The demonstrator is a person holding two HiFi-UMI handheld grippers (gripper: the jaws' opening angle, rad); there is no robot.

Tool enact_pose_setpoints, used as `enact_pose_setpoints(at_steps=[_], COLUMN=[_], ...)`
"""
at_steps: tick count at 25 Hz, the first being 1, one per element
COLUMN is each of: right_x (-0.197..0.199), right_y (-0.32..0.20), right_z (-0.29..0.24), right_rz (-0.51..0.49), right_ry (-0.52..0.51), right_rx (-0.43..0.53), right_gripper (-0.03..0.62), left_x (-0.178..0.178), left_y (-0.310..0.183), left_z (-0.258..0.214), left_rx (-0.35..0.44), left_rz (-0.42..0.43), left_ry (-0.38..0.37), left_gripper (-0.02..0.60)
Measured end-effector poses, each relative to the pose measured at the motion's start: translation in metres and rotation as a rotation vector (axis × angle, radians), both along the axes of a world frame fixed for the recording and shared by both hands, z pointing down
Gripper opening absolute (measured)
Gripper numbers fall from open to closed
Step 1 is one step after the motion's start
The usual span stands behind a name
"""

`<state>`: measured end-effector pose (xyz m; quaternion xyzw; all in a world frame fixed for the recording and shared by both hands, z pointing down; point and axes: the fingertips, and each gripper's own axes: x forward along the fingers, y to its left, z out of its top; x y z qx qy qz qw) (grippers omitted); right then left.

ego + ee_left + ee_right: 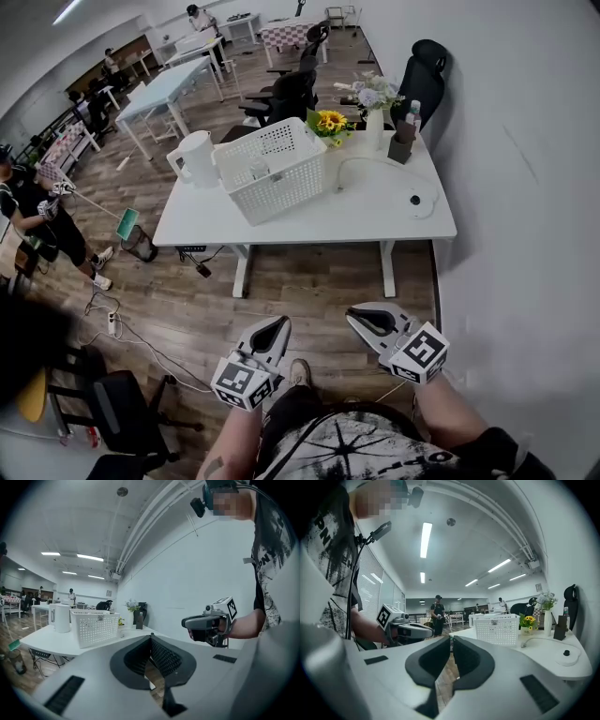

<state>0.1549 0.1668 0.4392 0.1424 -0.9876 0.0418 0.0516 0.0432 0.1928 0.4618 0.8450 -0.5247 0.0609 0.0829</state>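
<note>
1. Hanging low at the bottom middle of the head view, the left claw (283,322) and right claw (352,315) sit side by side over bare wood floor (319,277).
2. The left claw's jaws meet at their tips with nothing between them. The right claw's jaws are drawn together to a thin slit and hold nothing.
3. The table (375,216) lies at frame centre, well apart from both claws. Open floor runs up to its near edge.
4. A wall (525,187) runs close along the right side.
5. A basket (272,169) stands left of the table's middle, with a kettle (195,157) just beside it at the left edge.
6. Cables (141,342) trail across the floor at lower left.
</note>
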Motion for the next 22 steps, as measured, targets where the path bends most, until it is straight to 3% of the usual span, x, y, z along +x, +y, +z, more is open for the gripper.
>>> enact_pose_setpoints(at_steps=[16,22], right_x=[-0.129,-0.167], right_y=[-0.079,-0.104], right_z=[-0.007,0.001], right_rz=[0.127,0.164], right_ry=[0.055,0.083], right_rx=[0.049,0.039], right_gripper=[0.023,0.023], left_x=[-0.116,-0.158], left_y=[-0.093,-0.122], left_z=[0.002,0.0], left_rx=[0.03,0.03], left_rz=[0.151,0.169], left_ry=[0.002,0.073], left_gripper=[0.011,0.011])
